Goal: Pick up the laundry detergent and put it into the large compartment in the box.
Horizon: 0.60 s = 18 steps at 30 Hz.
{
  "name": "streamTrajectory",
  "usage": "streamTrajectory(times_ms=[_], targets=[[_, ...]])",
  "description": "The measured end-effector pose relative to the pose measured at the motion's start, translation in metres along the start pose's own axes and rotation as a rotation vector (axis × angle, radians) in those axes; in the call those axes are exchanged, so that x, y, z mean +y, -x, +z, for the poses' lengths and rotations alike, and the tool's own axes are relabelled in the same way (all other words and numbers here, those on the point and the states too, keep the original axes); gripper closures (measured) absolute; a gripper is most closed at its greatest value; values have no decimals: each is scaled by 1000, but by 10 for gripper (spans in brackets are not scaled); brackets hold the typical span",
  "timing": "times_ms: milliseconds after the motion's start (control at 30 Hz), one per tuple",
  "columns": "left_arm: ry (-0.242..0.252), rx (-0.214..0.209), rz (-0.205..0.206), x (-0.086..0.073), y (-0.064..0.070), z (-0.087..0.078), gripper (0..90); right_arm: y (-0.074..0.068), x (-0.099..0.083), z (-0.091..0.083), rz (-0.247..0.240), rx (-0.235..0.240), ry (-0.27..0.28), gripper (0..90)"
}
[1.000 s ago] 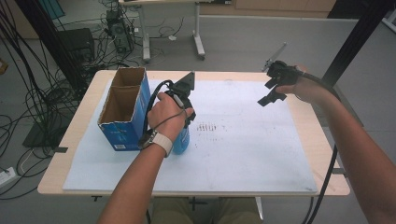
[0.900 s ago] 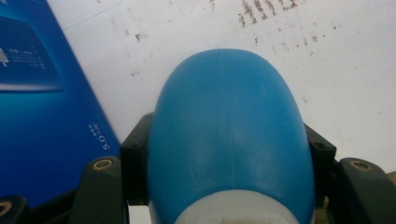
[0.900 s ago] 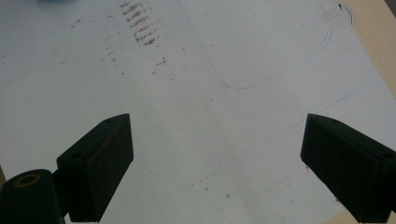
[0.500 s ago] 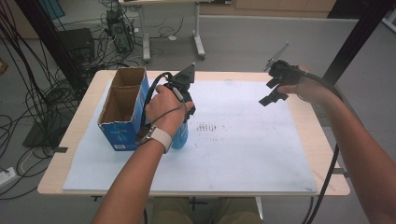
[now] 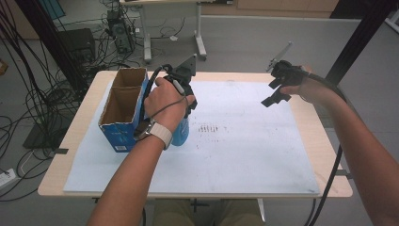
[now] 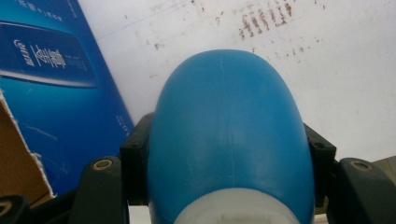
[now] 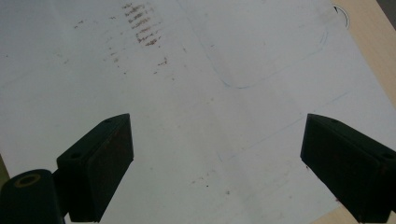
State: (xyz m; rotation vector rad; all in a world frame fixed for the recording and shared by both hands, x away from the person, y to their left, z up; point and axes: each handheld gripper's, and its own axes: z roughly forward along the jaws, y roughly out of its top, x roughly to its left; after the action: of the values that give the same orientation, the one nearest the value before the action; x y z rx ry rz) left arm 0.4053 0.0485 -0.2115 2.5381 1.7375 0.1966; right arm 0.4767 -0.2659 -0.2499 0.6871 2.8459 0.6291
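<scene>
My left gripper (image 5: 185, 112) is shut on a blue bottle (image 5: 180, 134), which hangs under the hand right beside a blue cardboard box (image 5: 118, 135). In the left gripper view both black jaws press the sides of the blue bottle (image 6: 229, 135), with a white part at its near end and the box wall (image 6: 56, 93) to the left. Whether the bottle touches the sheet I cannot tell. My right gripper (image 5: 273, 96) is held above the far right of the sheet; in its own view the right gripper (image 7: 217, 163) stands open and wide over bare paper.
The open-topped box has a divider and stands on the left of a white sheet (image 5: 244, 155) that covers the wooden table (image 5: 324, 141). Brown smudges (image 5: 209, 128) mark the sheet's middle. Cables and table legs lie on the floor beyond.
My left hand has risen slightly and drifted away from me with the bottle in the jaws. The right gripper has hardly moved.
</scene>
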Motion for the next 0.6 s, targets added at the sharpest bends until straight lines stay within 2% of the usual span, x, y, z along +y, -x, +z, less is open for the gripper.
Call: streamTrajectory(times_ms=[300,600], targets=[[19,8,-19,-2,-5,-15,383,-2,1,-4,-4,-5,6,95],[21,10,-17,-2,-6,-24,383,-4,2,-5,-6,-7,9,95]])
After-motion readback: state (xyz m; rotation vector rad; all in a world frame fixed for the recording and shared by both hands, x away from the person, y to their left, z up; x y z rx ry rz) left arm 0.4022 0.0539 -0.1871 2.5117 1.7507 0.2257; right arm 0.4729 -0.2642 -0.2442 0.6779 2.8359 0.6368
